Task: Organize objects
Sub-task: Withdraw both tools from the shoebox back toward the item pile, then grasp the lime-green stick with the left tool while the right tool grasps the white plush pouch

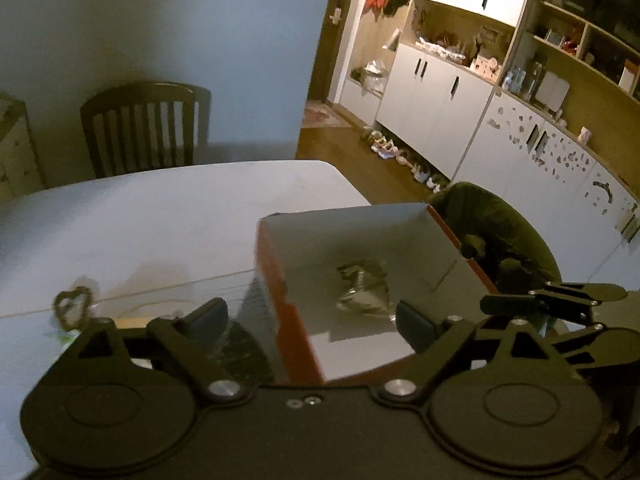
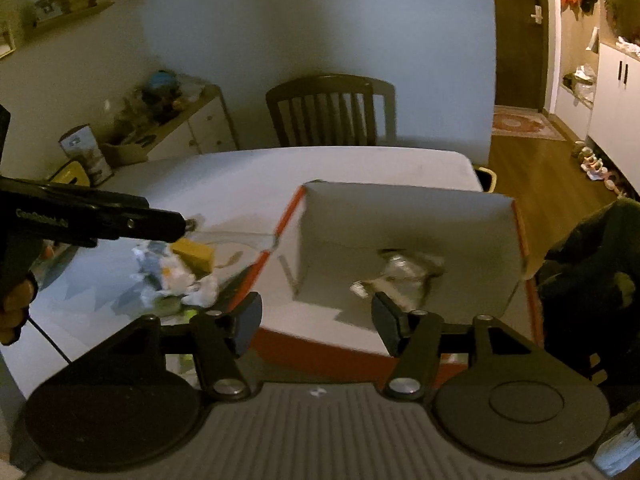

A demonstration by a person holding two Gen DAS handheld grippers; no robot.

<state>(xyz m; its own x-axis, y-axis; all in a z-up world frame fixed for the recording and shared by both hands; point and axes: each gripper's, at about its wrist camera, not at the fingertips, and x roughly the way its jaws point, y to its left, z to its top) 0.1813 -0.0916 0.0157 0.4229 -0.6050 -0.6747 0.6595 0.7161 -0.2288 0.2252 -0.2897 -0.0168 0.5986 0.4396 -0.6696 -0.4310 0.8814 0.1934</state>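
Observation:
An orange cardboard box (image 1: 296, 332) with a white inside sits open on the white table (image 1: 160, 208). A crumpled clear plastic bag (image 1: 364, 288) lies on its floor. My left gripper (image 1: 314, 320) hangs open over the box's near left wall, nothing between its fingers. In the right wrist view the same box (image 2: 400, 216) holds the bag (image 2: 404, 272), and my right gripper (image 2: 316, 322) stands open above the near rim, empty. Left of the box lies a pile of crumpled wrappers (image 2: 172, 276) and a yellow block (image 2: 194, 254). The left gripper (image 2: 186, 226) reaches in from the left there.
A small heart-shaped loop (image 1: 74, 306) lies on the table at the left. A wooden chair (image 2: 328, 112) stands at the far side. A dark green padded chair (image 1: 500, 232) is right of the box. A low cluttered cabinet (image 2: 192, 128) is at the back left.

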